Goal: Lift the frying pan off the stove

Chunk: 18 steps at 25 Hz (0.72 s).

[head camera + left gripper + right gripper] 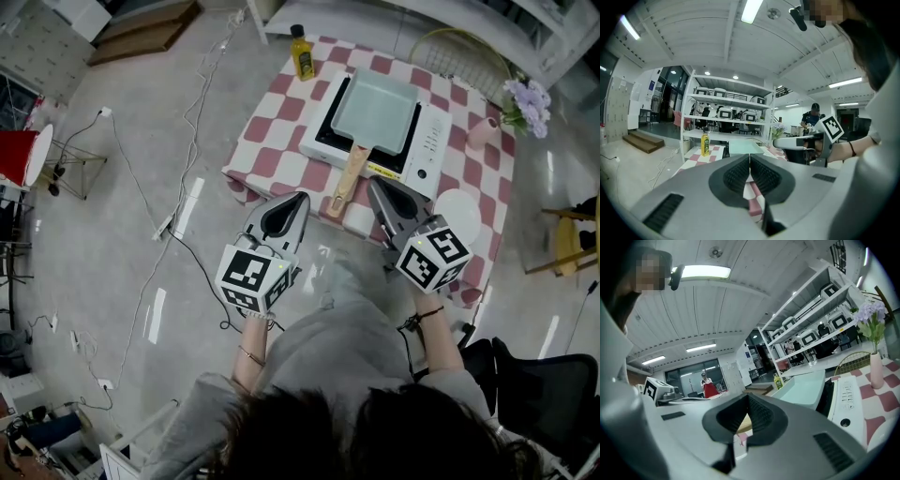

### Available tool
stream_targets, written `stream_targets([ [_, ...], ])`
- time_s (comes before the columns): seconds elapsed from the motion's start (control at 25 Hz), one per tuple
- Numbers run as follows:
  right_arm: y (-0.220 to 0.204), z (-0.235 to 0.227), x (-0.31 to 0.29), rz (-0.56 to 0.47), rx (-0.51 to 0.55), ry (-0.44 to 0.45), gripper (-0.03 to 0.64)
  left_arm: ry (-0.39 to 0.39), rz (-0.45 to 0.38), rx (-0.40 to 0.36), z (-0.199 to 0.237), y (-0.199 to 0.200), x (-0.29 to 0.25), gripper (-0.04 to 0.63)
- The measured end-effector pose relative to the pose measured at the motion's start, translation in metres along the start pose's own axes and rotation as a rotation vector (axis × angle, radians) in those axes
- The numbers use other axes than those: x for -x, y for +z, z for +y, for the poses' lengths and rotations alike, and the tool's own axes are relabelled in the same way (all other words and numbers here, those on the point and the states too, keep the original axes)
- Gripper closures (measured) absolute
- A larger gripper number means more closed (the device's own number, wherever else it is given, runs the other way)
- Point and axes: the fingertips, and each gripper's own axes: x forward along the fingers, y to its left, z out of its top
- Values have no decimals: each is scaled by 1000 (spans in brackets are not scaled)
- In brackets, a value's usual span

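Your left tool (298, 198) and right tool (374, 184) were closed, empty; ahead sat one frying pan (378, 111), one stove (428, 141), one bottle (302, 53), label unreadable.

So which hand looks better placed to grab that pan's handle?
Probably right: the right gripper lies beside the wooden handle, seen just past its shut jaws; the left gripper faces the tablecloth.

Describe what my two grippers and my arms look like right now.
The left gripper and right gripper are pale grey wedges with black ribbed pads, each carrying a white marker cube printed with black squares. You wear a grey short-sleeved top, a thin bracelet and a dark wrist cord.
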Motion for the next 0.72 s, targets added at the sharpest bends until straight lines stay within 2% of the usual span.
stream_targets([
  [0.36,0,-25,-29,21,-93,15,595,-39,61,68,21,-2,-35,568],
  [0.72,-2,-50,-44,45,-237,12,595,-103,143,148,28,-7,-64,566],
])
